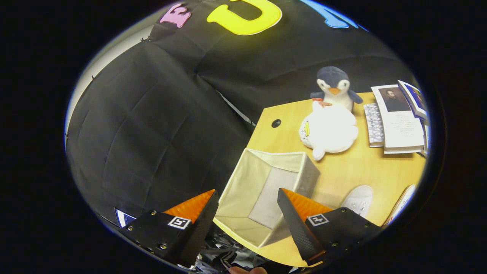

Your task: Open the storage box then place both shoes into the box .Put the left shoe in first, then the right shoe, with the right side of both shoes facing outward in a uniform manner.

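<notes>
Hand-held gripper [247,207], fingers spread wide and empty, hovers over the open storage box [266,194]; a white shoe [357,201] lies at its three o'clock, on the worktop [365,171]

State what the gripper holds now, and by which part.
Nothing is held. The gripper is open, its fingers apart above the open storage box, touching nothing.

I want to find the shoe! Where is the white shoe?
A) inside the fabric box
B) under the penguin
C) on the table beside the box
C: the white shoe lies on the wooden table beside the open fabric box, which holds nothing; the open gripper hangs over the box.
</notes>
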A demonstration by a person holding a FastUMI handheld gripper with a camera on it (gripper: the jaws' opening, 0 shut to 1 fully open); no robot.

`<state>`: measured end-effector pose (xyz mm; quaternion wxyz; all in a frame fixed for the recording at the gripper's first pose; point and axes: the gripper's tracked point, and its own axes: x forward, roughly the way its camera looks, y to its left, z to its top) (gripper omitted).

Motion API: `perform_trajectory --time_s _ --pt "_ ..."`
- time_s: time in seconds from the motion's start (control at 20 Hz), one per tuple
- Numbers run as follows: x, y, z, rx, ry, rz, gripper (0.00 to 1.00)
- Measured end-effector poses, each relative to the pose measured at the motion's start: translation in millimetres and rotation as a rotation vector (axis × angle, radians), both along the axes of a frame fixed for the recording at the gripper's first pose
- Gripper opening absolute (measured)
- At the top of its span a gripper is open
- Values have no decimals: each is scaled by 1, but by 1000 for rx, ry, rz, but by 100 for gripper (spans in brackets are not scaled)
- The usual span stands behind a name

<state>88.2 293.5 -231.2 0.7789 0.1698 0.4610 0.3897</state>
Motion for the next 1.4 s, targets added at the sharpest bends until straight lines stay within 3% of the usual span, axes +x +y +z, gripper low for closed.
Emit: perform_trajectory --time_s 0.3,0.7,1.1,1.4 --pt "0 -69 -42 -125 -8 -66 95" --pt "-12 -137 -97 -279 52 -83 95" --pt "-36 -182 -163 -478 172 -17 96" --pt "-47 -195 -206 -615 217 75 94"
